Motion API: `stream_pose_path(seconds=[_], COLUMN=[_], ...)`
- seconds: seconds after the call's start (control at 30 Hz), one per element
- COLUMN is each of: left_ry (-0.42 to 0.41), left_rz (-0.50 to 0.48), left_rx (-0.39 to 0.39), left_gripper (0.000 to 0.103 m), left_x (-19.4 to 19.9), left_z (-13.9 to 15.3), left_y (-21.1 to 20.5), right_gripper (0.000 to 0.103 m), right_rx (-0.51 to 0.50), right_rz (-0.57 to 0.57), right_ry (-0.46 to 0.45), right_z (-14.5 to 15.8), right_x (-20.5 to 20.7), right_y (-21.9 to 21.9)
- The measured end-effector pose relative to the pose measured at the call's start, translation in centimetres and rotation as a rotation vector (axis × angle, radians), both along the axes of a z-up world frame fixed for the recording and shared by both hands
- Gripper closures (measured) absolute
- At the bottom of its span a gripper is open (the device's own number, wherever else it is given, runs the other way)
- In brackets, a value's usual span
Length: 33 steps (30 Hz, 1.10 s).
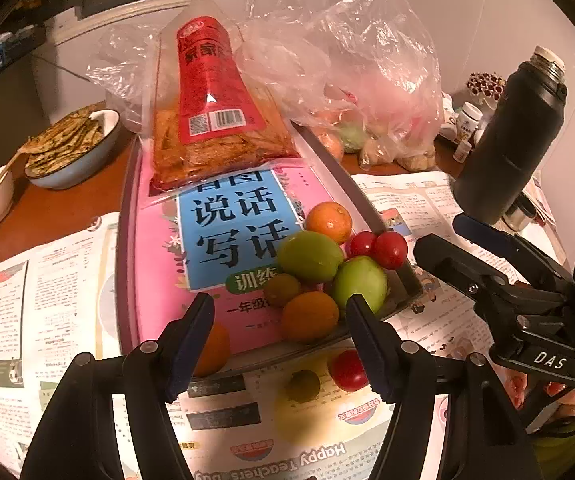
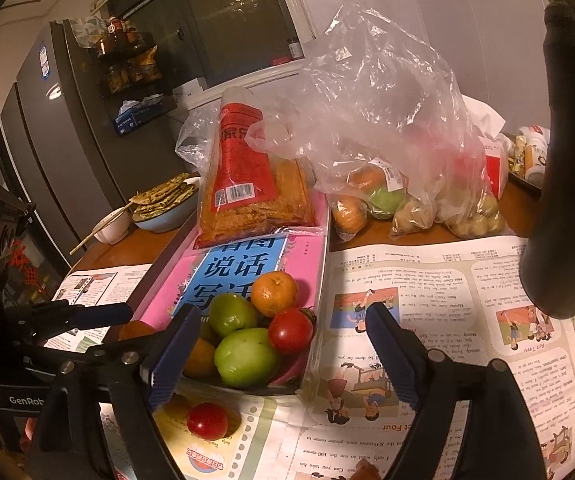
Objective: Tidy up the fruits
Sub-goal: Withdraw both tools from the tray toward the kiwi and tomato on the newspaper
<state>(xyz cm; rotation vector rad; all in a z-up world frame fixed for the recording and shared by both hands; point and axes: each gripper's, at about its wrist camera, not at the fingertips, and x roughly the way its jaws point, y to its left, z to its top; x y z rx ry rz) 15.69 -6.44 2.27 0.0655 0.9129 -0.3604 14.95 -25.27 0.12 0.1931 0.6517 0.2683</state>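
My left gripper (image 1: 279, 316) and right gripper (image 2: 283, 328) both hang spread and empty before the long grey metal tray (image 1: 127, 184). Its near corner holds heaped oranges, green fruits and tomatoes (image 1: 319, 264); my left finger half-hides one orange (image 1: 213, 346). A red tomato (image 1: 347, 370) lies outside the tray on newspaper (image 1: 47, 288).

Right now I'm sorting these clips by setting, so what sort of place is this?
Most likely a home kitchen or dining corner. A dark fridge stands behind the table, a bowl of flatbread sits on it, and shopping bags of fruit lie beside a tray of fruit.
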Motion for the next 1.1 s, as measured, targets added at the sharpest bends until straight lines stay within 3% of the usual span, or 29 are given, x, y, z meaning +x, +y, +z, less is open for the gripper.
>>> stream_pose_path(seconds=[0.23, 0.7, 1.1], left_ry=[-0.032, -0.081, -0.104], left_rz=[0.034, 0.071, 0.081], left_rx=[0.012, 0.022, 0.022], left_gripper=[0.027, 0.026, 0.026], left_x=[-0.3, -1.3, -2.7], left_z=[0.6, 2.1, 3.3], left_y=[0.5, 2.1, 3.4], right_gripper=[0.015, 0.004, 0.004], right_rx=[-0.007, -0.013, -0.018], right_rz=[0.005, 0.012, 0.023], right_ry=[-0.018, -0.046, -0.074], right_z=[0.5, 1.5, 2.8], right_x=[-0.5, -1.5, -2.9], right_y=[0.4, 0.8, 0.5])
